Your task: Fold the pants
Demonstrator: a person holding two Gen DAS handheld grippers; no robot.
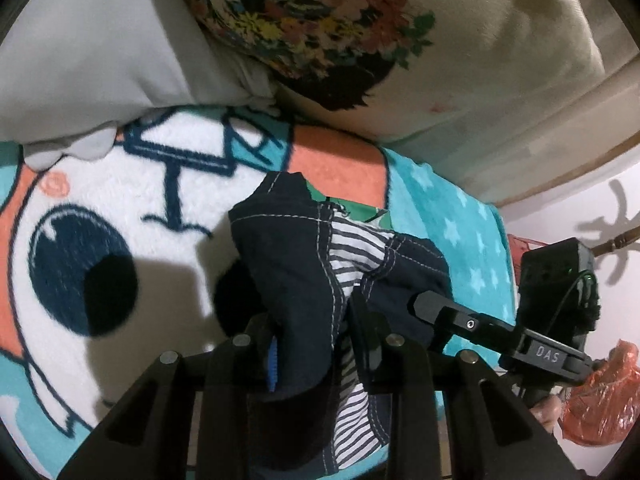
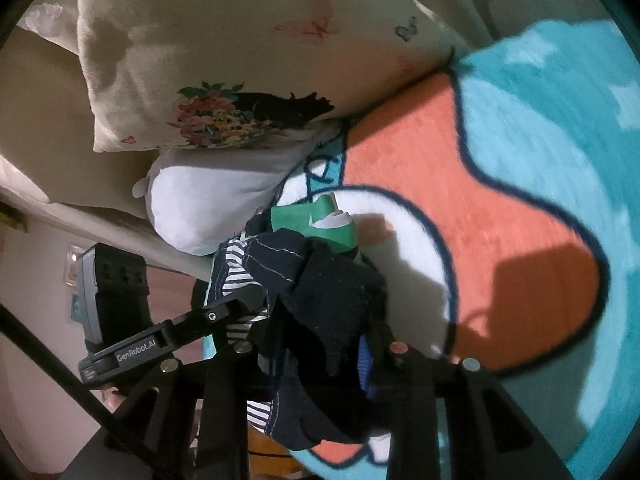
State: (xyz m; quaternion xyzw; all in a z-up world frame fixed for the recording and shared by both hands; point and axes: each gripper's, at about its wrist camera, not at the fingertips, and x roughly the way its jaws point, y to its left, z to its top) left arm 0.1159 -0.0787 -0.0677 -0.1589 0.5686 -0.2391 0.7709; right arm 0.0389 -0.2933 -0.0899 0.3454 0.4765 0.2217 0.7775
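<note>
The pants (image 1: 296,264) are small, dark navy with white stitching and a striped lining, with green cloth showing behind. They hang bunched above a cartoon blanket (image 1: 100,208). My left gripper (image 1: 308,320) is shut on the navy fabric. My right gripper (image 2: 324,332) is shut on another part of the pants (image 2: 320,280). The right gripper also shows in the left wrist view (image 1: 424,308), touching the fabric from the right. The left gripper shows in the right wrist view (image 2: 236,304) at the pants' left side.
A floral cream pillow (image 1: 400,40) and a white pillow (image 1: 92,48) lie at the blanket's far end. An orange plastic bag (image 1: 600,396) sits at the right beyond the bed edge. The blanket (image 2: 520,160) spreads wide to the right.
</note>
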